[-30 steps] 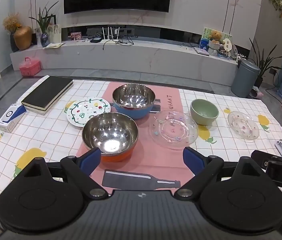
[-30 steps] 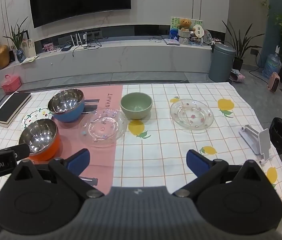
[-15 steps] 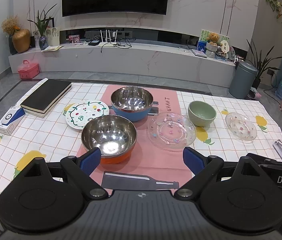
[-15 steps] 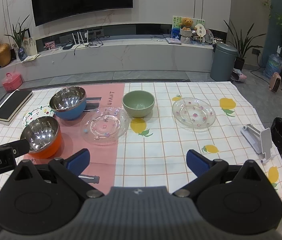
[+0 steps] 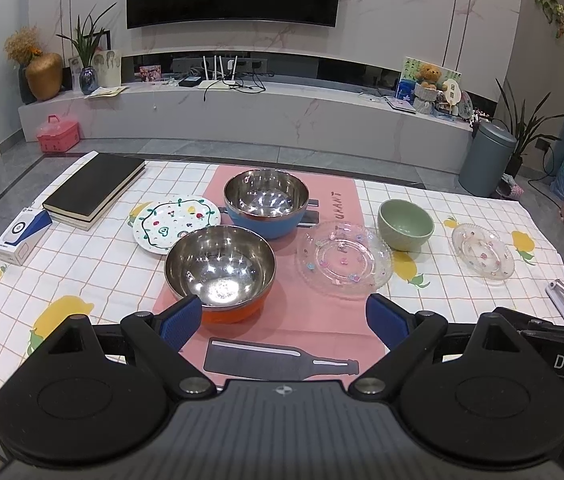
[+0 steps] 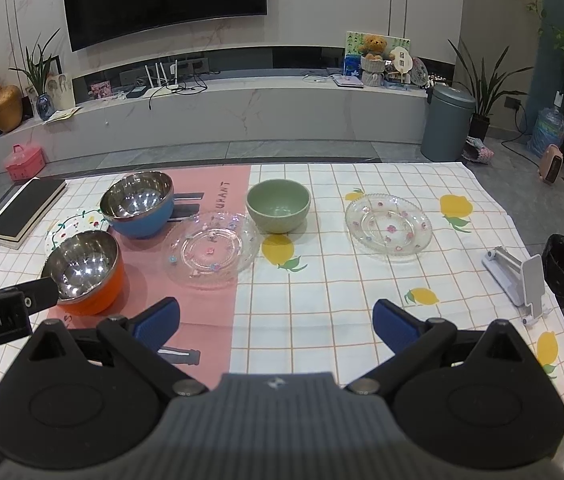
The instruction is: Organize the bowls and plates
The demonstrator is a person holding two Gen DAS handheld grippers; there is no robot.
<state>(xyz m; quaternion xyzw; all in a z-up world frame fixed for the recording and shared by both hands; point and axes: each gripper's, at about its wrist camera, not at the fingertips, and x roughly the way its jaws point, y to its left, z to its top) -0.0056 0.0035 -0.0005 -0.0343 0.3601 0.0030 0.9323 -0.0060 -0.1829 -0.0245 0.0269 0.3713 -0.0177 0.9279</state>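
Checked tablecloth [image 6: 321,312] carries upright bowls and flat plates; orange bowl [image 5: 220,272] partly hidden behind left gripper [image 5: 283,318]. Both left and right gripper [image 6: 276,322] gape wide, empty.

orange bowl [image 5: 238,312] base hidden behind left tongs [image 5: 283,320].

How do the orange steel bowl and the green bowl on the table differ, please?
The orange bowl has a shiny metal inside and an orange outer shell; the green bowl is matte green inside and out. The orange bowl looks wider than the green bowl. The orange bowl stands on the pink runner, the green bowl on the checked cloth. Both stand upright and empty.
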